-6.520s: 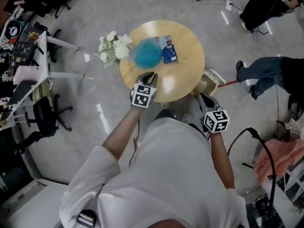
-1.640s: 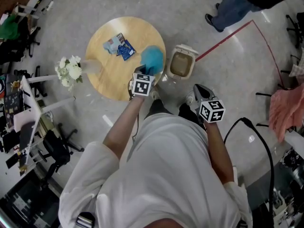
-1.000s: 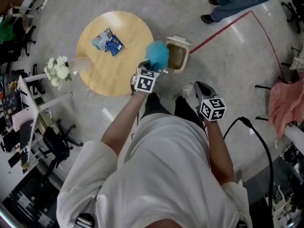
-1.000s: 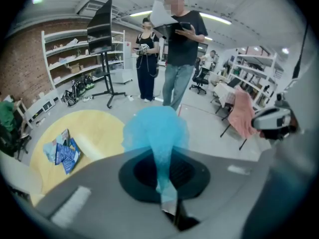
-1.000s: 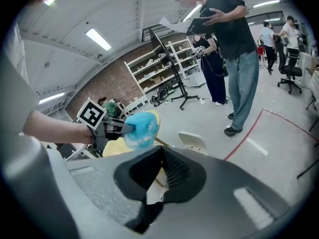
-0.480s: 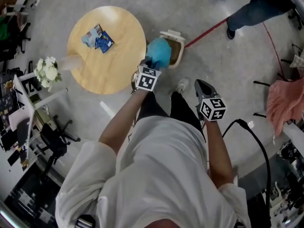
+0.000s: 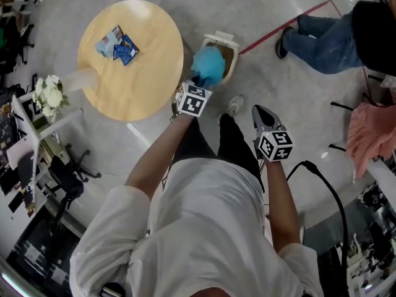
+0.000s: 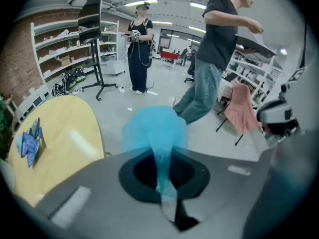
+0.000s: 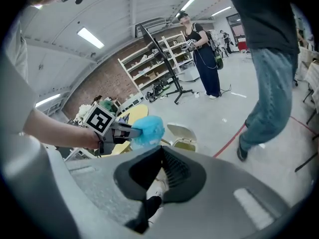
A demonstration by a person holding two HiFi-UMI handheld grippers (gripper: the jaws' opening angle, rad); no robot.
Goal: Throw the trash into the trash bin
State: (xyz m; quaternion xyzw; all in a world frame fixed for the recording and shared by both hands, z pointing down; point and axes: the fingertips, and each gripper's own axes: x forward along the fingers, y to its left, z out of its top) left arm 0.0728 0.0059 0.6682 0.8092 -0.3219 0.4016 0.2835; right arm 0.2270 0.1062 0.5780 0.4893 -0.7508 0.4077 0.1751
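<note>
A fluffy blue wad of trash [image 7: 208, 65] hangs over the rim of the beige trash bin [image 7: 226, 42], which stands on the floor beside the round wooden table [image 7: 142, 73]. My left gripper [image 7: 198, 80] is shut on the wad's lower end. In the left gripper view the blue wad [image 8: 154, 128] rises from the pinched jaws of the left gripper [image 8: 169, 208]. My right gripper [image 7: 257, 109] is shut and empty, held to the right of the bin above my legs. The right gripper view shows the left gripper [image 9: 130, 130], the wad [image 9: 148, 128] and the open bin [image 9: 183, 136].
Blue snack packets [image 7: 117, 42] lie on the table, and white flowers [image 7: 47, 92] stand left of it. A person in jeans [image 7: 328, 39] stands at the upper right near a red floor line [image 7: 272, 30]. Pink cloth [image 7: 370, 135] and office clutter are at the edges.
My left gripper has carried the blue wad from the table's edge rightward and down, over the bin. The right gripper has dropped a little. The person in jeans has moved across the top right.
</note>
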